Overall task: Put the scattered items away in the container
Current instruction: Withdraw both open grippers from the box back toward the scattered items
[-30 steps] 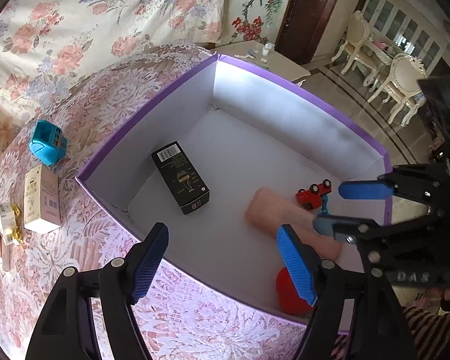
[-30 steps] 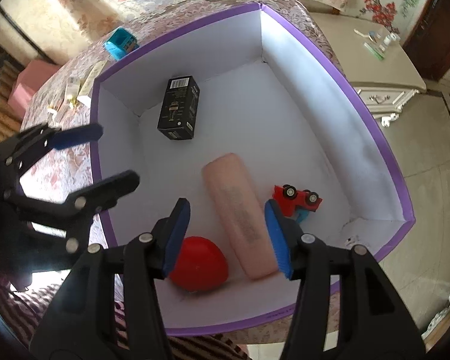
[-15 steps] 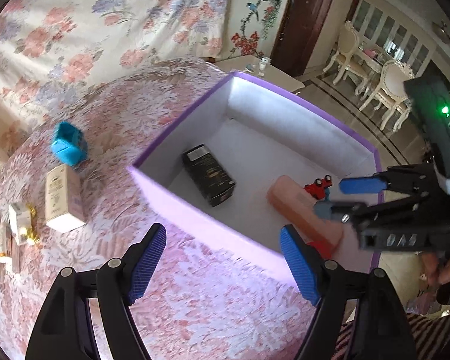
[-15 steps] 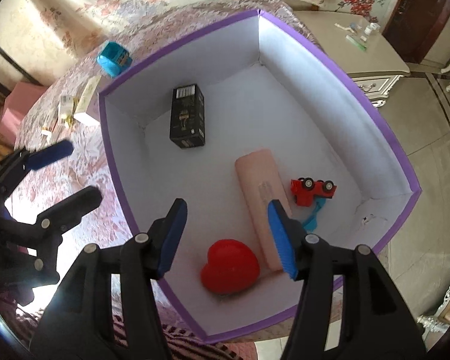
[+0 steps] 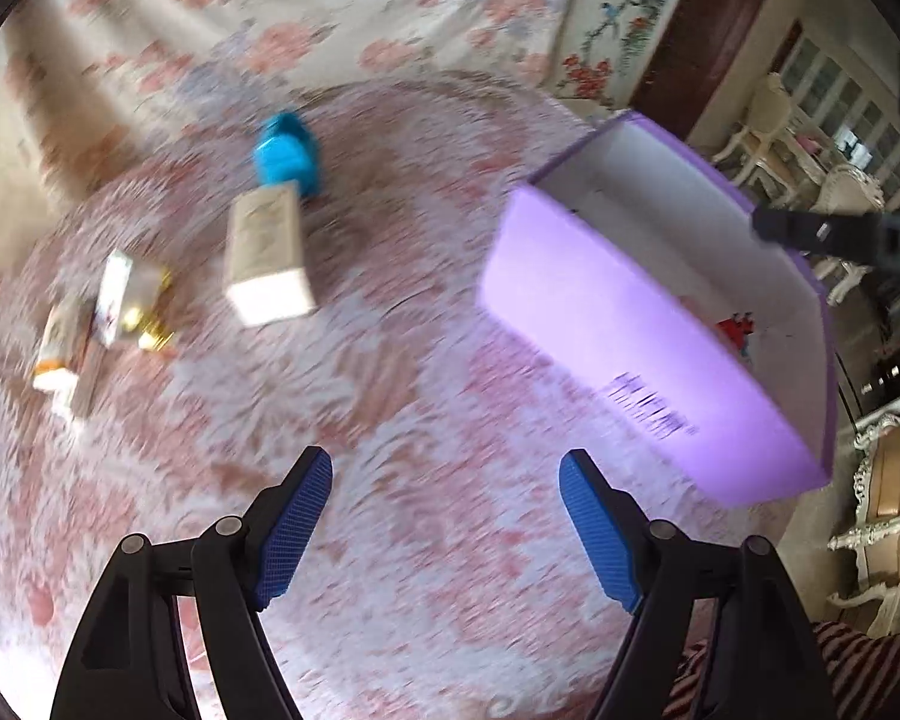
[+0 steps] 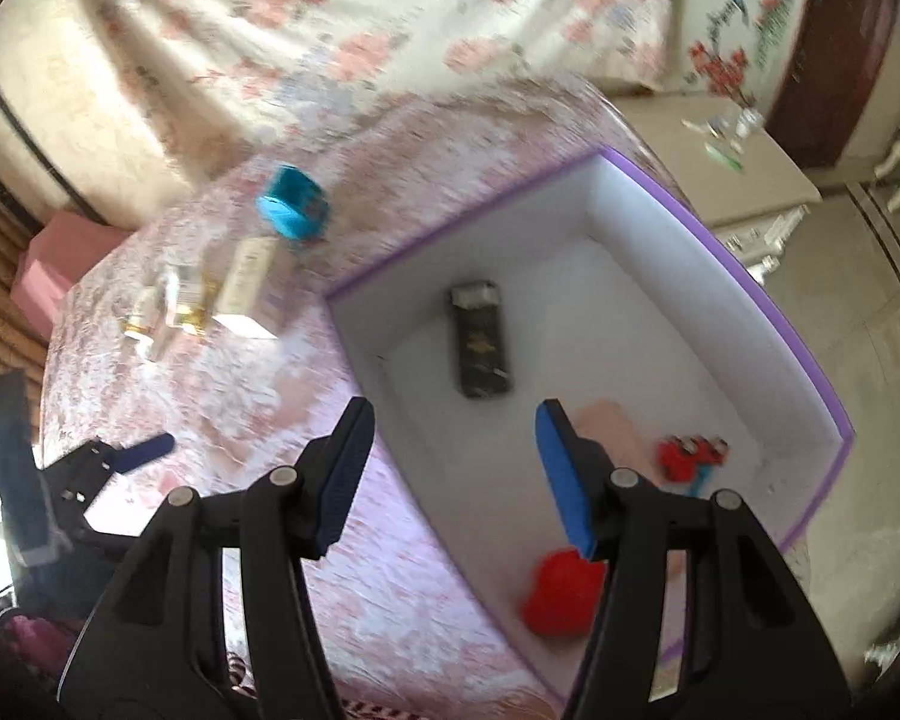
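A purple box (image 5: pixel 618 324) with a white inside (image 6: pixel 630 324) stands on the floral table. It holds a black carton (image 6: pixel 480 339), a pink case (image 6: pixel 606 426), a red toy car (image 6: pixel 690 453) and a red heart (image 6: pixel 558 594). On the table to its left lie a blue toy (image 5: pixel 285 156), a cream carton (image 5: pixel 264 252) and some small packets (image 5: pixel 108 312). My left gripper (image 5: pixel 444 528) is open and empty over bare tablecloth. My right gripper (image 6: pixel 450 474) is open and empty above the box's near left wall.
A cream side cabinet (image 6: pixel 744 174) with small bottles stands behind the box. White chairs (image 5: pixel 834 192) stand at the right. A pink stool (image 6: pixel 54 258) stands past the table's left edge. Floral curtain hangs behind.
Both grippers have swung left, away from the box interior toward the scattered items. The left one now looks over the tablecloth; the box has slid to the right of both views.
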Demonstrator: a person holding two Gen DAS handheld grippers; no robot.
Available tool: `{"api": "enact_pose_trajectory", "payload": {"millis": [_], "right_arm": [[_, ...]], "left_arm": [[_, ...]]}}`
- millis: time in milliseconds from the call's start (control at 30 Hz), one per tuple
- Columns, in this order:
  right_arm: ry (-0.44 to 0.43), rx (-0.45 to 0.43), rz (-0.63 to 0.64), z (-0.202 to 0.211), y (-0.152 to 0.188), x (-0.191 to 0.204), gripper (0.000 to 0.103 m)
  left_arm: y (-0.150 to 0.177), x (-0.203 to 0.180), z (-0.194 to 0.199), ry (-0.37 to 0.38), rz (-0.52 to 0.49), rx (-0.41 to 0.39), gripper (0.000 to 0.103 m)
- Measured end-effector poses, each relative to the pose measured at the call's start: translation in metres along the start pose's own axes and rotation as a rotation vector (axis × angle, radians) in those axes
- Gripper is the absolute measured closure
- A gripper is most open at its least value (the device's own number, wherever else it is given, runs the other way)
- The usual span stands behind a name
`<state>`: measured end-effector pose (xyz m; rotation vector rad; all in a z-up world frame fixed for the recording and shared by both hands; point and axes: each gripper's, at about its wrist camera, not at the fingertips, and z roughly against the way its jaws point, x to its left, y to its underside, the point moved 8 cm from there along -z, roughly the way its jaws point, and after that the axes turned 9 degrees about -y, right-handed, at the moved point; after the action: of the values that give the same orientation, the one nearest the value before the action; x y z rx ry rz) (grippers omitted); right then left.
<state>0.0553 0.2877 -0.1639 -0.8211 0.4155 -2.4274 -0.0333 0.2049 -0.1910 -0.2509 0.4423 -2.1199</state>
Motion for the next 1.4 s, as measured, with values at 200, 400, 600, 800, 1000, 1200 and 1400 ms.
{"api": "enact_pose_trajectory", "payload": {"millis": [200,400,600,800,1000,1200,1400], "right_arm": [[-0.057,0.028,0.103,-0.024,0.003,0.067,0.043],[-0.087,0.122,0.156,-0.062,0.026,0.11,0.043],[-0.098,0.196,0.18,-0.093,0.041,0.135,0.043],[-0.088,0.265,0.243,-0.116,0.05,0.152,0.043],[-0.084,0.28,0.268,-0.134,0.046,0.172,0.043],[-0.077,0.265,0.28,-0.152,0.031,0.196,0.043],[-0.078,0.254,0.28,-0.162,0.021,0.216,0.043]], "left_arm": [[0.016,0.052,-0.008,-0.045,0.064,0.029,0.024],[0.025,0.098,-0.016,-0.073,0.128,0.045,0.024],[0.027,0.129,-0.029,-0.094,0.177,0.055,0.024],[0.023,0.151,-0.044,-0.087,0.206,0.077,0.024],[0.006,0.175,-0.058,-0.083,0.232,0.078,0.024],[-0.01,0.2,-0.067,-0.098,0.237,0.07,0.024],[-0.028,0.22,-0.067,-0.127,0.215,0.039,0.024]]}}
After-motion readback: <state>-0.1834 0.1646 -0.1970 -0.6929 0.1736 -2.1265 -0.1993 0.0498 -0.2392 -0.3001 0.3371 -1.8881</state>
